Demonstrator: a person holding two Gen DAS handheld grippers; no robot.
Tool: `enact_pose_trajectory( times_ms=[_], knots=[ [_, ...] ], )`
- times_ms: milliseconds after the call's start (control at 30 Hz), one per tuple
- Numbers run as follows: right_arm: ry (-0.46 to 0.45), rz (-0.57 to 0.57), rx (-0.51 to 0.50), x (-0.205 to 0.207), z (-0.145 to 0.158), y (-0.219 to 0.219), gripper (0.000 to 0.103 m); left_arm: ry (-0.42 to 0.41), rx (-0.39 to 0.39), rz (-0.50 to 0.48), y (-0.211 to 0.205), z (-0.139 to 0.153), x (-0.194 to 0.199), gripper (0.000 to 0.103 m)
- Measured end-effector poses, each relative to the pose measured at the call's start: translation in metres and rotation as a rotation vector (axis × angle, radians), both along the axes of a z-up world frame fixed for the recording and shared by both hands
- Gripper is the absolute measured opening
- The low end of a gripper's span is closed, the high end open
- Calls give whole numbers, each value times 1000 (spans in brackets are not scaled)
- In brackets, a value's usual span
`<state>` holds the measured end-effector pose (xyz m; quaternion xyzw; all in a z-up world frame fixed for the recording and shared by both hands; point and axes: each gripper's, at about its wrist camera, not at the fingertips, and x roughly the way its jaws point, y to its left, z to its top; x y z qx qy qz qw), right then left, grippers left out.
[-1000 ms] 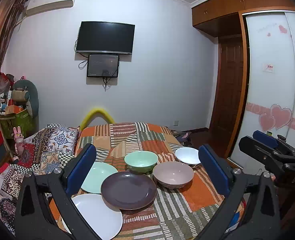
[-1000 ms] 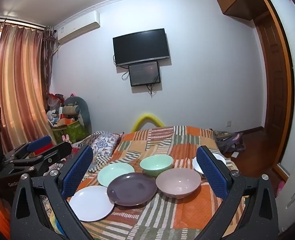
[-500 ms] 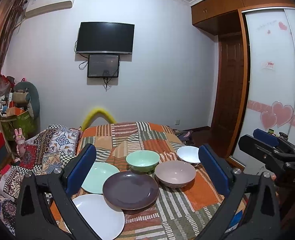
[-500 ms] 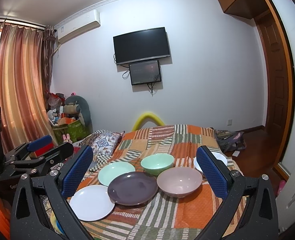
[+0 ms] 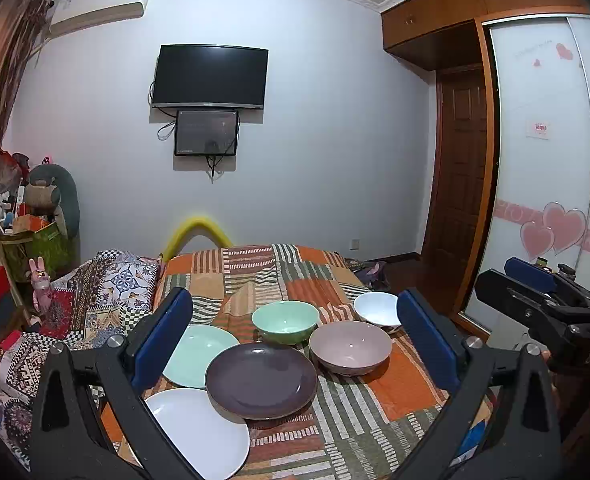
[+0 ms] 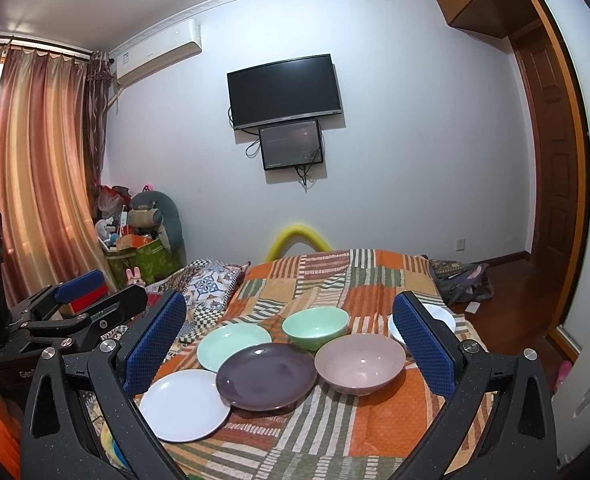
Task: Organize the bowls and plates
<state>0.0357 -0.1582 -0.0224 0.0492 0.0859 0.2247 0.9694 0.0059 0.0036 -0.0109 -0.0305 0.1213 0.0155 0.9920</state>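
Nothing is stacked yet: three plates [image 5: 261,380] near left and three bowls [image 5: 350,346] far right lie on the bedspread [image 6: 379,412]. My left gripper [image 5: 295,338] and right gripper [image 6: 289,344] gape wide, empty.

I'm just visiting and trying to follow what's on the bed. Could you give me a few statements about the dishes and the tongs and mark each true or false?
1. Three plates and three bowls lie on the bedspread. True.
2. The purple plate overlaps the green plate. True.
3. The left tongs grip the white plate. False: they are open and hold nothing.
4. The green bowl sits inside the pink bowl. False: they are side by side.
5. The right tongs are open. True.
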Motion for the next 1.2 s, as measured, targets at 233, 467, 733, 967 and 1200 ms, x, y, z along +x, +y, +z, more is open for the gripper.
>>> enact_pose_trajectory(
  times_ms=[233, 467, 733, 967, 1200],
  knots=[
    [1, -3, -1, 0, 0, 0, 103, -3, 5, 0, -3, 0, -1, 103],
    [1, -3, -1, 0, -1, 0, 103, -4, 5, 0, -3, 1, 0, 103],
    [3, -3, 0, 0, -1, 1, 103, 2, 0, 0, -3, 1, 0, 103],
    [17, 1, 0, 0, -6, 3, 103, 1, -13, -1, 2, 1, 0, 103],
    [55, -5, -5, 9, -13, 6, 103, 27, -8, 3, 6, -6, 9, 103]
  ],
)
